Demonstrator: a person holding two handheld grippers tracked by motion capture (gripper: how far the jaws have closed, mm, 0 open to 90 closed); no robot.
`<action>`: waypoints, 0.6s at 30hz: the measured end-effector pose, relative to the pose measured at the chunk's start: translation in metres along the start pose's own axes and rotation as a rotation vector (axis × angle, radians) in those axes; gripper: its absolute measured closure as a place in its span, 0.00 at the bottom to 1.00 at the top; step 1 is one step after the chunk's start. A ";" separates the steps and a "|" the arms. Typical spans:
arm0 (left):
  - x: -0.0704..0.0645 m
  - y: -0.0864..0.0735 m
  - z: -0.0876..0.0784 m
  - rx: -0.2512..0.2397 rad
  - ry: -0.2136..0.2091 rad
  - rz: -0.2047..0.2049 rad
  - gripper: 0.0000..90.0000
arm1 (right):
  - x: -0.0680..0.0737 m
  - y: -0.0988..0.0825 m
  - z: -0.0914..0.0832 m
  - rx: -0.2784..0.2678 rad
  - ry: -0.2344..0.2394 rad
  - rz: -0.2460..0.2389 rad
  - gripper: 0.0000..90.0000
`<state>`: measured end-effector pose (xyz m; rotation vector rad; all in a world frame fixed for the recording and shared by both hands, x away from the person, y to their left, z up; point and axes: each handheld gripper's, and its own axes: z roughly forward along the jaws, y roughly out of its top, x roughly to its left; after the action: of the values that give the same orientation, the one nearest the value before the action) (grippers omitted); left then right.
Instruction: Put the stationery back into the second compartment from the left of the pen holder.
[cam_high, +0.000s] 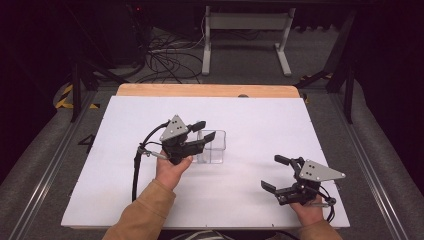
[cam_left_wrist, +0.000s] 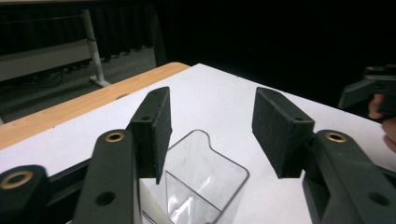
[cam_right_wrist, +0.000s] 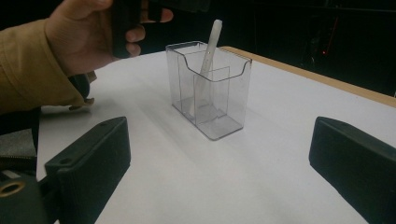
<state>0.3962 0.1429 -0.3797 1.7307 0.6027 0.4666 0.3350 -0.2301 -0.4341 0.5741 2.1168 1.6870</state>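
Tool (cam_left_wrist: 210, 135) camera misses white stick (cam_right_wrist: 208, 56) inside clear holder (cam_right_wrist: 210, 91).

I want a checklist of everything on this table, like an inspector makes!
Surface: white board on a wooden table.
Job's things: clear plastic holder standing upright, a white stick leaning inside it.
Clutter: nothing seen.
Grippers: left gripper open, just above the holder, jaws apart and holding nothing; right gripper open and empty, apart from the holder.
Cables: black cable trailing from the left gripper; tangled wires on the floor.
Surroundings: grey floor, white frame legs, dark room.
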 end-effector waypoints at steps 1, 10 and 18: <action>-0.001 0.001 -0.002 0.008 -0.004 0.000 0.47 | 0.000 0.000 0.000 0.001 0.002 -0.001 0.06; -0.006 0.008 -0.021 0.018 -0.003 0.043 0.30 | 0.002 0.001 0.002 0.000 0.003 -0.005 0.06; -0.009 0.008 -0.035 0.037 -0.019 0.058 0.22 | 0.003 0.001 -0.001 -0.003 -0.004 -0.008 0.06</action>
<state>0.3695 0.1627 -0.3640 1.7895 0.5515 0.4814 0.3326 -0.2290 -0.4327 0.5676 2.1104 1.6832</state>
